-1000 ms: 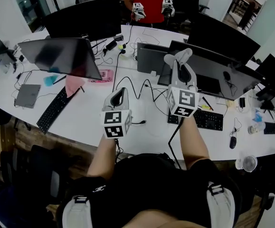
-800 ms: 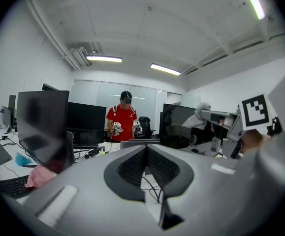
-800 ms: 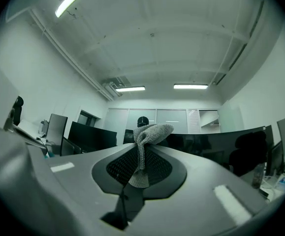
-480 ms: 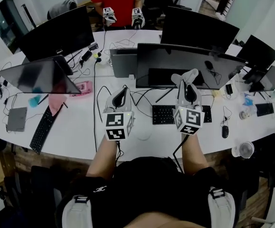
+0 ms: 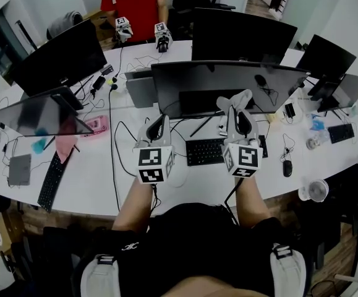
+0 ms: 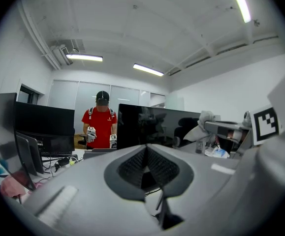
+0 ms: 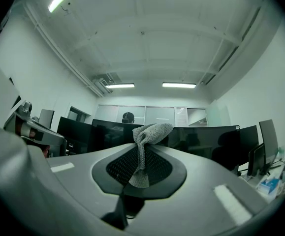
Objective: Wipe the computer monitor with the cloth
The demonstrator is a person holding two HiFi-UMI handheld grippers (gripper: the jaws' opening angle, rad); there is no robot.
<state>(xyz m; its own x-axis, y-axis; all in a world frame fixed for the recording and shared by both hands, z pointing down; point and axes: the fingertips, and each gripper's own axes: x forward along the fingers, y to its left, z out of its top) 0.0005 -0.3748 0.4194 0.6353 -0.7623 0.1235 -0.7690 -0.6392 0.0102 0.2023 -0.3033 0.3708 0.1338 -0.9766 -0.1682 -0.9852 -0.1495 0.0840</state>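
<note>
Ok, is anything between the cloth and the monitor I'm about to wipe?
Nothing visible. The cloth is pinched in the right gripper, and the monitor stands straight ahead of it with only open air between. The keyboard lies lower, out of the path.

The view swings until the wide monitor (image 5: 222, 79) sits squarely ahead of both grippers; the right gripper (image 5: 236, 108), clamping the cloth (image 5: 233, 98), sinks level with the left gripper (image 5: 158, 124).

Open-plan office; shared white desk (image 5: 89, 166), many monitors (image 5: 228, 82), keyboards (image 5: 208, 151)
</note>
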